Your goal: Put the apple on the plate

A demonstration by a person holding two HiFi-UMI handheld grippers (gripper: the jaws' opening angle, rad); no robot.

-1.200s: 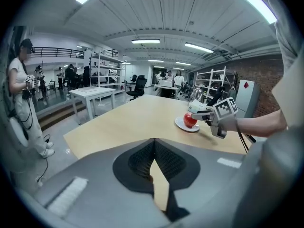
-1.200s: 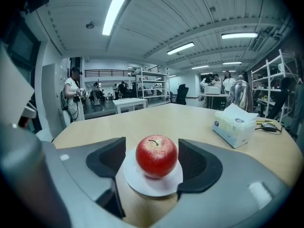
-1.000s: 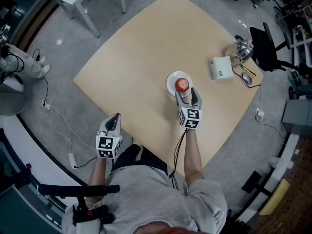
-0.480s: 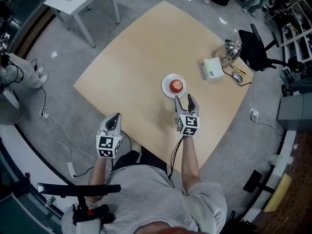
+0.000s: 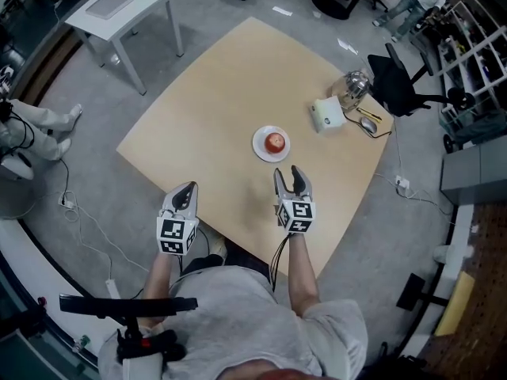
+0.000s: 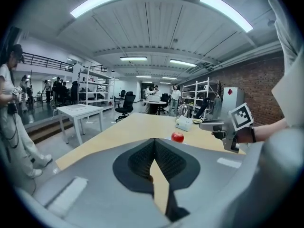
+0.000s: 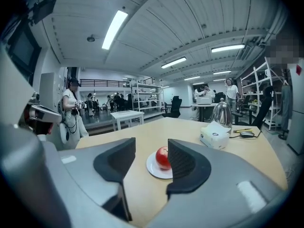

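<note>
**Apple on the plate, both grippers clear of it**

The left gripper hangs over the near edge of the wooden table. In its own view its jaws are pressed together at the tips with nothing between them. The apple shows far beyond those tips and a little to their right.

The right gripper is over the table, its jaws parted and closing on nothing. Straight ahead of the gap, well past the tips, the apple sits in the middle of a small white plate. From this view the right jaw's tip covers the apple's right side.

The fruit stands upright, with a dark mark near its top that may be the stem hollow. It is round, so no long axis can be made out.

Further off, beyond and right of the right jaw, lie a white tissue box and a metal kettle.
</note>
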